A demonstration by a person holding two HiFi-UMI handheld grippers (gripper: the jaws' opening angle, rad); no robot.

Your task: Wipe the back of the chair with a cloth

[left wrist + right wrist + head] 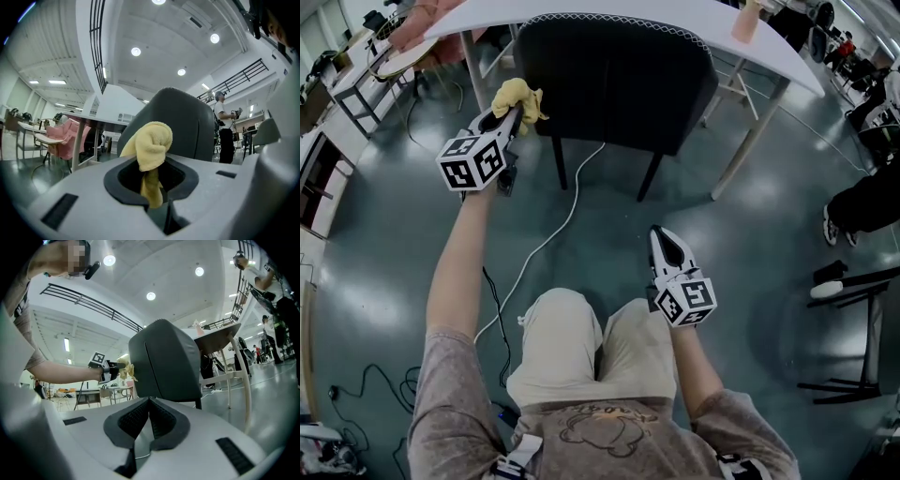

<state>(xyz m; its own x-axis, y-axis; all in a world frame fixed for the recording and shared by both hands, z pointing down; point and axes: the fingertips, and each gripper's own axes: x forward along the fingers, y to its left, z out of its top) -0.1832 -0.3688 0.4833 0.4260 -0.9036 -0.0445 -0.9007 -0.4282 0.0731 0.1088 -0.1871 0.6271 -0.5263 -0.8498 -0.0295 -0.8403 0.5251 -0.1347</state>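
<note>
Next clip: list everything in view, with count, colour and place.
Curved table: one, white, top of the head view.
Padded chair: one, dark grey, pushed under the table.
Terry cloth: one, yellow, bunched by the chair back's left edge.
Floor cable: one, white, trailing from under the chair.
Cup-like object: one, pink, on the table's right end.
Bystander's legs: one pair, black, far right.
Left tongs: one, grey, raised, shut on the cloth.
Right tongs: one, grey, low, shut and empty.

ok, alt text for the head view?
The left hand-held gripper holds a yellow cloth at the left edge of a dark chair back, by a white table. The right hand-held gripper, shut and empty, hangs above the person's lap.
</note>
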